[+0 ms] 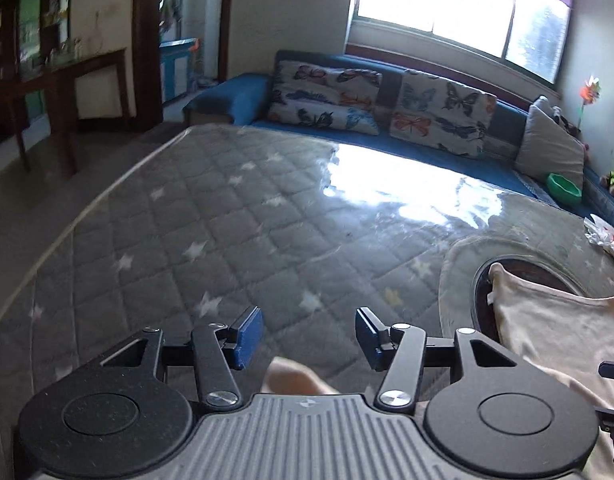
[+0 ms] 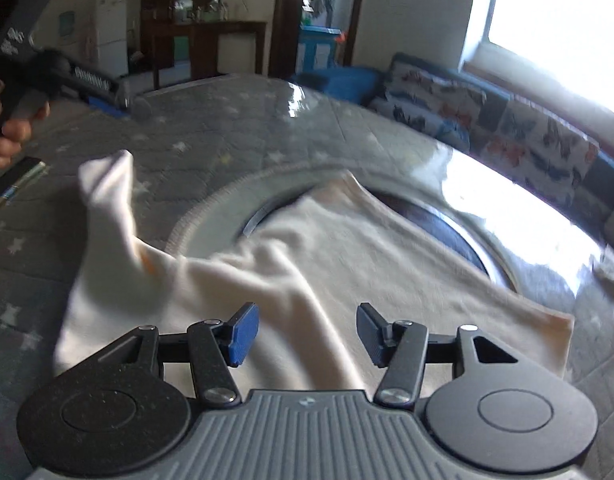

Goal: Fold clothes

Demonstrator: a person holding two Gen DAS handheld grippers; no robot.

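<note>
Cream garment (image 2: 315, 256) lying partly folded on the table (image 1: 187, 208), which carries a grey quilted star-print cover under a glossy clear sheet; one sleeve (image 2: 107, 192) stands up at the left of the right wrist view. The cloth is judged light, soft and limp, so it will sag and crease when lifted; corners, hems and the sleeve end offer the best hold. The left hand-held gripper (image 1: 309, 338) and right hand-held gripper (image 2: 307, 334) both stand about half open with nothing between their blue pads. The garment's right edge lies near the table edge. Bare cover left of the garment gives working room; a blue sofa (image 1: 387, 136) borders the far side.
</note>
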